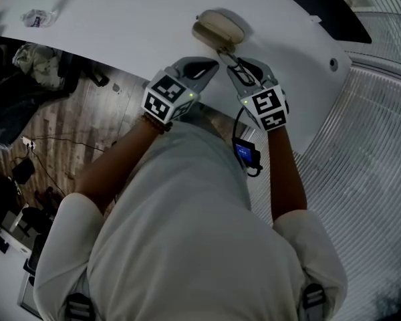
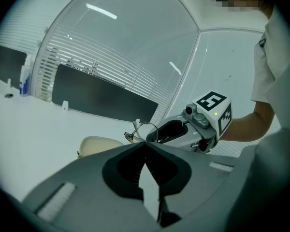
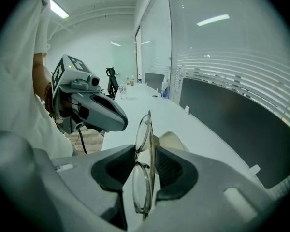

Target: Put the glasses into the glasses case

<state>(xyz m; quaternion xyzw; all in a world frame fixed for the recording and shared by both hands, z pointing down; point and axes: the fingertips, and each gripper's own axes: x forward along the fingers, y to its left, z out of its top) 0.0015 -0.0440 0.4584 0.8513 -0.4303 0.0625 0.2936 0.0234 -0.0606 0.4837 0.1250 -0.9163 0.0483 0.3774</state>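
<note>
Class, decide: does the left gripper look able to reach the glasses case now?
Probably yes: the left gripper, empty, jaws together, sits near the glasses case with nothing between; the right gripper holding the glasses is alongside.

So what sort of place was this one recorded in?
Most likely an office or meeting room: a long white table, glazed walls with slatted blinds behind it, a dark divider panel along the table's far edge, and what looks like an office chair at the far end.
</note>
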